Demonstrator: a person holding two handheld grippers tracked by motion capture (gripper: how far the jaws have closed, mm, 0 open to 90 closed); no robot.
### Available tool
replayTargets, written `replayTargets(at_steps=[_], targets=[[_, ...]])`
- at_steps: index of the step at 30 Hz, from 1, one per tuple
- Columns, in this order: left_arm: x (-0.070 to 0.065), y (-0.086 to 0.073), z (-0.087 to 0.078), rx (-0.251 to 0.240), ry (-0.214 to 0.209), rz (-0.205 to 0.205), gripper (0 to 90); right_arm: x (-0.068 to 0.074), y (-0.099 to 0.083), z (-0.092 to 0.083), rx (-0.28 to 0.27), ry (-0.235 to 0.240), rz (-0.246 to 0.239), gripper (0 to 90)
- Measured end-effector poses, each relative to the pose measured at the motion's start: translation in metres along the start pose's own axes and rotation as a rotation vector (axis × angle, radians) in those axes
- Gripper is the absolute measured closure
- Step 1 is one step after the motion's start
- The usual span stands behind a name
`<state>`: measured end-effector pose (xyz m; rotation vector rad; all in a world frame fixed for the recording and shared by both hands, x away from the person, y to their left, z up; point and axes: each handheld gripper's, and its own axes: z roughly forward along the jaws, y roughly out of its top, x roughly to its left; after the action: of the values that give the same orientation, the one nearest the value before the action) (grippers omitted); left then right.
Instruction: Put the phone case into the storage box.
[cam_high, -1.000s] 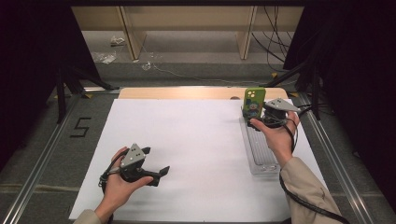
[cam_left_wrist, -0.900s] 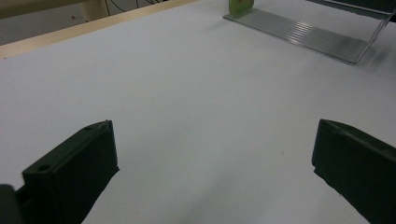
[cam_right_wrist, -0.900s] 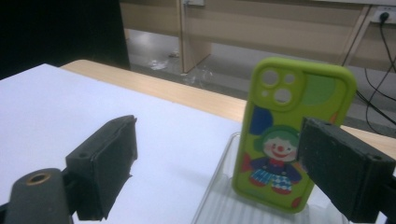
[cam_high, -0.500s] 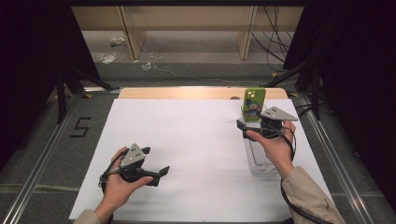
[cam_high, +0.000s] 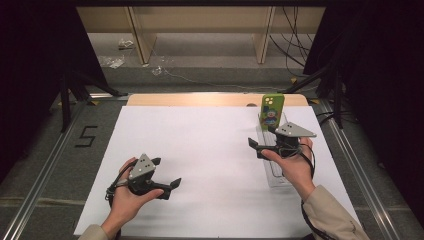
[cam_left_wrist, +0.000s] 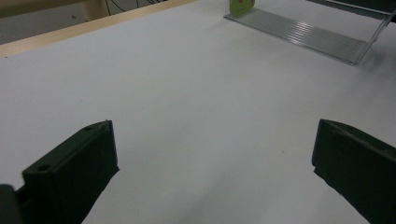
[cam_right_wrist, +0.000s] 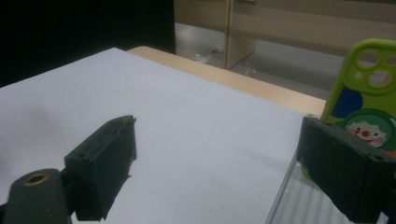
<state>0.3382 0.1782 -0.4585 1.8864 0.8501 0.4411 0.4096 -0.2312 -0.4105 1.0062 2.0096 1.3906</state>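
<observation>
While jaws gape, right gripper hovers beside phone case

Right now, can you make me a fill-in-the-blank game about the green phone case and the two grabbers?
1. The phone case is coloured ____.
2. The case stands in a clear ____ rack.
3. The jaws of the right gripper are ____, with nothing between them.
4. The left gripper hovers over the ____ sheet covering the table.

Missing words: green; plastic; open; white
</observation>
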Motion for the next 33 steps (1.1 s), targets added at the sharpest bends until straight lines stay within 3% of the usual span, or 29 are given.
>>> replayTargets(at_steps=[13,33], targets=[[0.0,0.0,-0.001,0.0,0.002,-0.001,0.0,0.013,-0.007,-0.009,0.007,0.049,-0.022,14.4],[0.0,0.0,-0.001,0.002,0.003,0.003,0.0,0.021,-0.021,-0.029,0.012,0.118,-0.022,15.0]])
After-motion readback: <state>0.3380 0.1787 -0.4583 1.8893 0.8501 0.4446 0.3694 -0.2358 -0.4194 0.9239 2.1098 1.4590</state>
